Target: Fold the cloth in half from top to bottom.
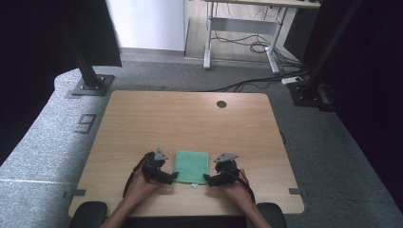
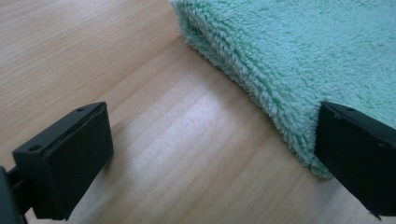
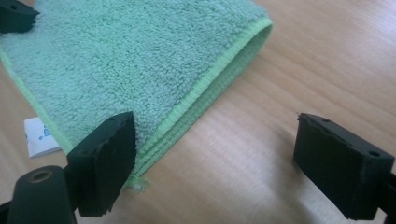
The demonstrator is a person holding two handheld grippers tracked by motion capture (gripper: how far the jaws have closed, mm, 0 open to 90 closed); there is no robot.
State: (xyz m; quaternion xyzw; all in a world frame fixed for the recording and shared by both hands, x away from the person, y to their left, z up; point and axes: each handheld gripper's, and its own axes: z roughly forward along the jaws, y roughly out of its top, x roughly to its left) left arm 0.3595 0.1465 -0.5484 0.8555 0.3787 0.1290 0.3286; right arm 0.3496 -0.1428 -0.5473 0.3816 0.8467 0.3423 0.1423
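The folded green microfibre towel (image 1: pixel 191 166) lies flat near the front edge of the wooden table (image 1: pixel 180 118), with the left gripper (image 1: pixel 172 179) and the right gripper (image 1: pixel 209 179) at its near corners, both jaws spread wide, gripping nothing.

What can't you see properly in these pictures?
- Tag: right gripper view; the towel covers part of it and its print is too small to read.
- Towel's underside: hidden against the table in the high view.
- Towel's far side: cut off by the frame edge in the left gripper view.
- Left tongs: lower part of each jaw cut off by the bottom edge.
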